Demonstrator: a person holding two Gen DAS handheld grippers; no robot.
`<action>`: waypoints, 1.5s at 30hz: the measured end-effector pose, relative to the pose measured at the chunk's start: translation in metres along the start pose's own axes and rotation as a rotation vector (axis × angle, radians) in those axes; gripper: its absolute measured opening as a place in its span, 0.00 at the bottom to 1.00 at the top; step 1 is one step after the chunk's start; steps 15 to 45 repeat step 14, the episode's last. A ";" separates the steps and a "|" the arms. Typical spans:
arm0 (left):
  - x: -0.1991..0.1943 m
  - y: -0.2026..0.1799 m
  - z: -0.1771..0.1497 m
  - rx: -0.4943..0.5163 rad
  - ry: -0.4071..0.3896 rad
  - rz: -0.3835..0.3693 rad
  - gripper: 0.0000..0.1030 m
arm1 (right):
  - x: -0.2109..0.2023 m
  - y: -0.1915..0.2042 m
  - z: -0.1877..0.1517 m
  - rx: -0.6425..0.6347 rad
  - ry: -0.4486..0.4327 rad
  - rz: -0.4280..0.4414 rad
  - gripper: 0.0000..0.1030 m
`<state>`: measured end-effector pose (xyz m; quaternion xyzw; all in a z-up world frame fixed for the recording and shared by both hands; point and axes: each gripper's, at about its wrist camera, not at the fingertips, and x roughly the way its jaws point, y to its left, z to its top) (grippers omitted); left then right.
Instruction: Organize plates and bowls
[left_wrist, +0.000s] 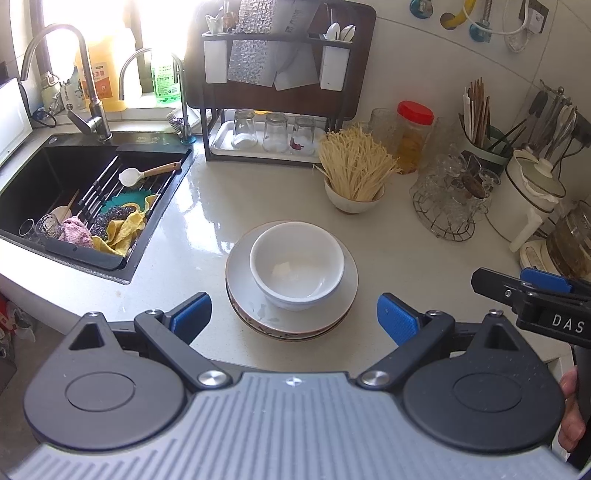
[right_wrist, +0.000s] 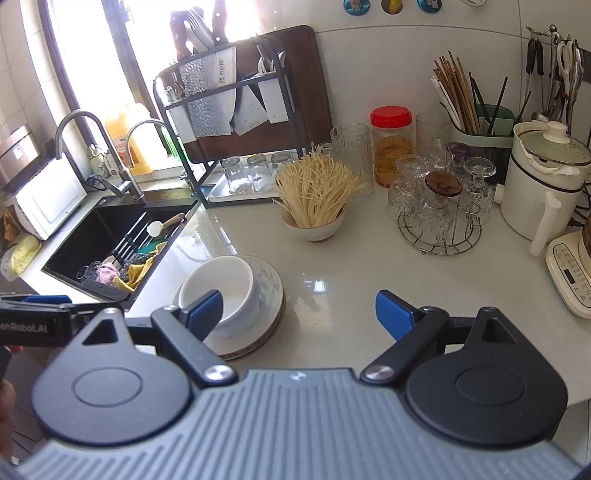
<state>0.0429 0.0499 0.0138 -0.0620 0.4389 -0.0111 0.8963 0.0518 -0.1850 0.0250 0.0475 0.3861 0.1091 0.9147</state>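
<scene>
A white bowl (left_wrist: 297, 264) sits on a stack of white plates (left_wrist: 236, 269) on the pale counter. My left gripper (left_wrist: 293, 319) is open and empty, hovering just in front of the stack. In the right wrist view the same bowl (right_wrist: 221, 288) and plates (right_wrist: 271, 291) lie at the left. My right gripper (right_wrist: 299, 314) is open and empty, to the right of the stack, with its left finger over the bowl's near edge. The right gripper shows at the right edge of the left wrist view (left_wrist: 535, 299).
A black sink (left_wrist: 74, 192) with cloths and a spoon lies to the left. A small bowl of noodle sticks (left_wrist: 352, 173), a red-lidded jar (left_wrist: 413, 136), a wire stand of glasses (left_wrist: 448, 195) and a white kettle (right_wrist: 543, 184) stand behind. A dish rack (left_wrist: 273, 96) holds upturned glasses.
</scene>
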 end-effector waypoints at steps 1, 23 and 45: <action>0.000 0.000 0.000 0.000 0.001 0.003 0.95 | 0.000 0.000 0.000 0.000 -0.001 0.000 0.88; 0.002 -0.004 -0.004 0.005 -0.001 0.004 0.95 | -0.001 0.001 -0.001 -0.002 -0.004 -0.003 0.88; 0.002 -0.004 -0.004 0.005 -0.001 0.004 0.95 | -0.001 0.001 -0.001 -0.002 -0.004 -0.003 0.88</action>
